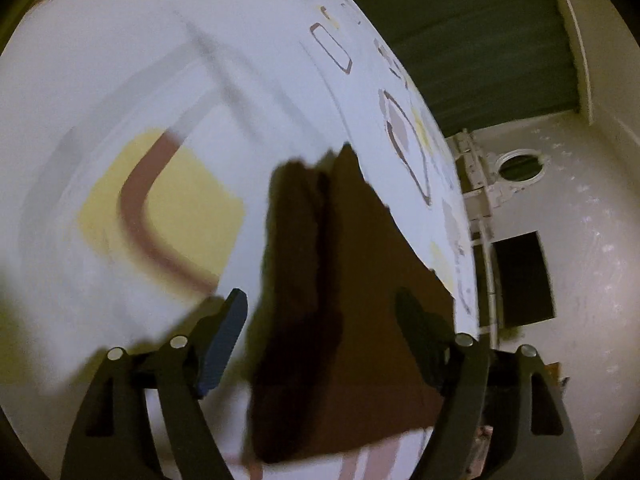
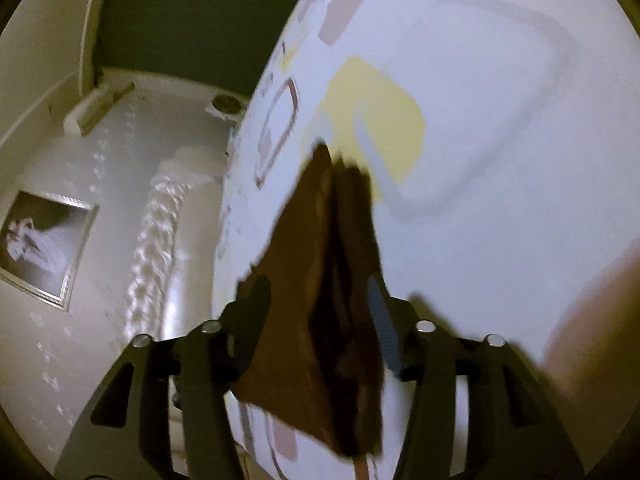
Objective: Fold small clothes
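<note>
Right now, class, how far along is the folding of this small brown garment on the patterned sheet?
Done: the small brown cloth garment lies doubled lengthwise, a crease down its middle, on the white sheet with yellow patches. In hand: nothing; the left gripper and right gripper have jaws apart on either side of it, pads not pressing. Left: probably another fold across, though the blur hides the far end.

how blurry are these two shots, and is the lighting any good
Left wrist view: dim, yellowish light, strong fisheye bend, motion smear on the patterned sheet and the brown cloth; the left claw stays fairly sharp. Right wrist view: same smear on the cloth, right claw sharper, glare on the pale floor.
</note>
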Action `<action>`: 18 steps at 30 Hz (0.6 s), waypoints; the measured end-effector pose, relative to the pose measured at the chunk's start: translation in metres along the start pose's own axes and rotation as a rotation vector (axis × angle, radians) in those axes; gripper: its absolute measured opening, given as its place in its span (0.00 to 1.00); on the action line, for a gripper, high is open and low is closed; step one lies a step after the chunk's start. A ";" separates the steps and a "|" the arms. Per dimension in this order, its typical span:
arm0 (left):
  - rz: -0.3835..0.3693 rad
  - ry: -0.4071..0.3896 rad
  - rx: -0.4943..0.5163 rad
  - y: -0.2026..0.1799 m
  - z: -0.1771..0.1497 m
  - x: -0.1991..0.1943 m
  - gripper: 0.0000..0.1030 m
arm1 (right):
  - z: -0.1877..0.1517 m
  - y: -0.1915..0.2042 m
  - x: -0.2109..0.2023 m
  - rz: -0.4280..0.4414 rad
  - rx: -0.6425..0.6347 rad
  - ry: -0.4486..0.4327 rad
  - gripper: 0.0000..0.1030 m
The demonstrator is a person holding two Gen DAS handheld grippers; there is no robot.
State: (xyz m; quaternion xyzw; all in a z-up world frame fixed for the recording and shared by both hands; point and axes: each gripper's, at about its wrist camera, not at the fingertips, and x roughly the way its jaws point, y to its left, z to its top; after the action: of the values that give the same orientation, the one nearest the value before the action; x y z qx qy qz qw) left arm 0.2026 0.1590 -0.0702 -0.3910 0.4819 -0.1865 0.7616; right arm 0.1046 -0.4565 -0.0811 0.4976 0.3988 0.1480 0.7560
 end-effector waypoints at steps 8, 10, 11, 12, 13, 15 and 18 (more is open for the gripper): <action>-0.058 0.065 -0.033 0.011 -0.039 -0.003 0.76 | -0.048 0.001 0.008 -0.014 -0.016 0.081 0.59; -0.086 0.074 -0.043 0.009 -0.038 0.004 0.77 | -0.051 0.003 0.016 -0.008 -0.019 0.090 0.59; -0.098 0.074 -0.057 0.010 -0.037 0.008 0.77 | -0.054 0.006 0.020 -0.016 -0.035 0.094 0.59; -0.099 0.070 -0.066 0.010 -0.035 0.010 0.77 | -0.054 0.008 0.022 -0.025 -0.051 0.091 0.59; -0.105 0.067 -0.071 0.009 -0.034 0.013 0.77 | -0.055 0.011 0.025 -0.036 -0.068 0.086 0.59; -0.105 0.067 -0.065 0.005 -0.031 0.021 0.77 | -0.057 0.012 0.027 -0.040 -0.074 0.081 0.59; -0.096 0.073 -0.047 -0.002 -0.034 0.026 0.76 | -0.059 0.012 0.033 -0.024 -0.064 0.088 0.59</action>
State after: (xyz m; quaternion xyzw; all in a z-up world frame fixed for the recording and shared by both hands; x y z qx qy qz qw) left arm 0.1848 0.1259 -0.0917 -0.4244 0.4945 -0.2256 0.7242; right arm 0.0832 -0.3928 -0.0968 0.4614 0.4326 0.1734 0.7549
